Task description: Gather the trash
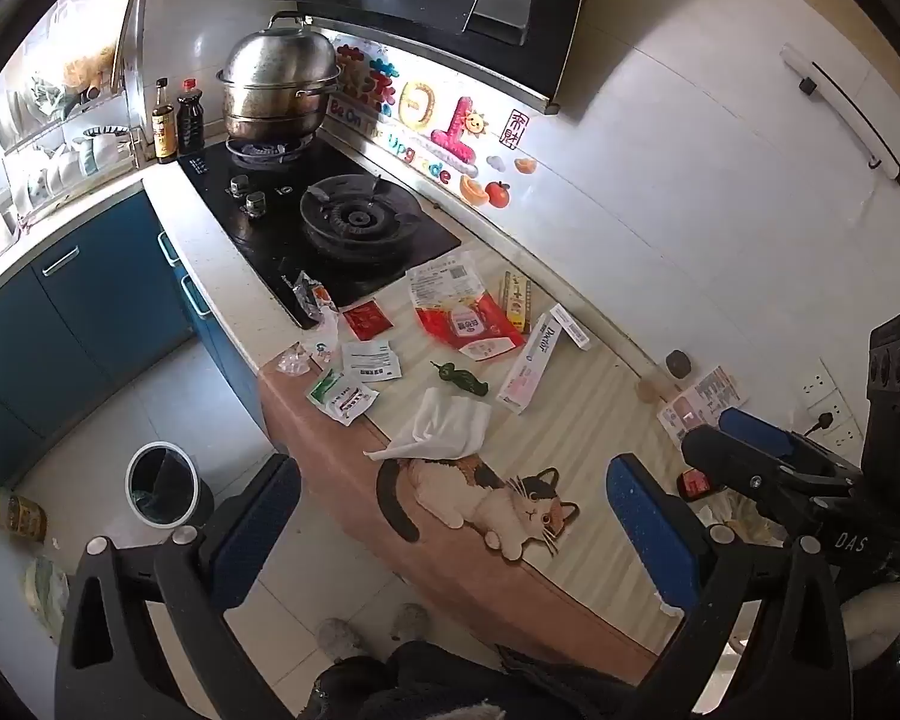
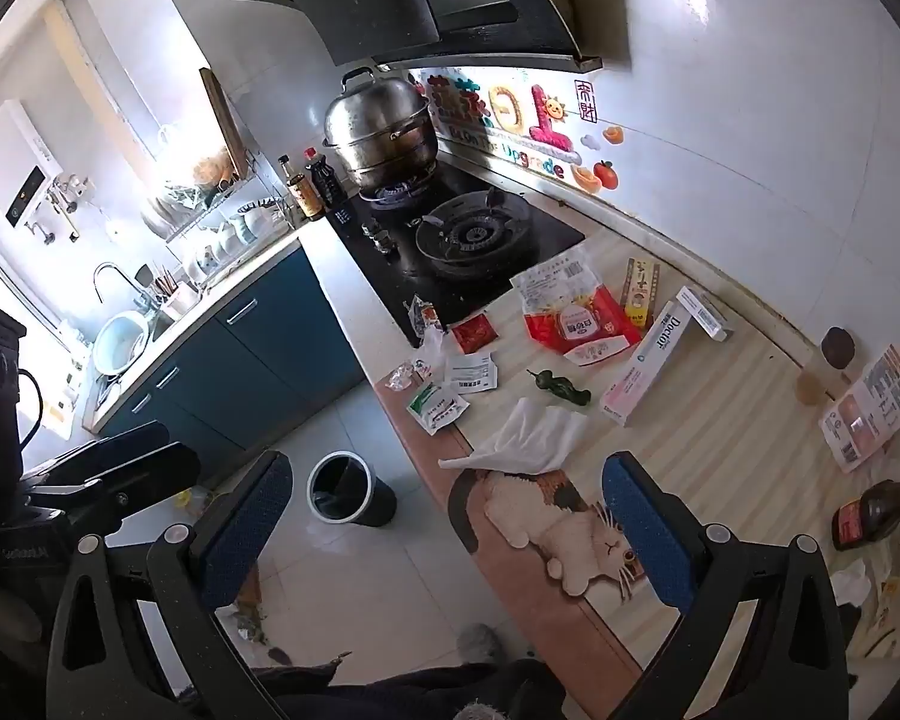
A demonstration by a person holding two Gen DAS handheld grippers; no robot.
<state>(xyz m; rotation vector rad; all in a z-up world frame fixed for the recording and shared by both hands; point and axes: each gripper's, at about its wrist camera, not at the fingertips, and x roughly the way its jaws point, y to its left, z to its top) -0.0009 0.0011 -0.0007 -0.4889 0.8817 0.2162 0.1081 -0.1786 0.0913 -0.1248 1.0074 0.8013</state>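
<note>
Ahead of both spread, empty grippers, left gripper [image 1: 450,534] and right gripper [image 2: 450,528], the white tissue [image 2: 525,438] is seen lying at the counter edge [image 2: 444,456], probably nearer the right.

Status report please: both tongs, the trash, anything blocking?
Left tongs open, empty. Right tongs open, empty. Crumpled white tissue and wrappers on the counter, untouched. Round black bin on floor, path clear.

Beside the gas stove [image 1: 324,222], the counter carries one white tissue [image 1: 444,426], one green pepper [image 1: 459,378], two long cartons [image 1: 531,363], one red sachet [image 1: 366,321] and two white sachets [image 1: 371,361]. On the stove stand one steamer pot [image 1: 279,90] and two burners [image 1: 357,219]. Left of it stand two sauce bottles [image 1: 177,120]. Below it on the floor is one bin [image 1: 162,483].
</note>
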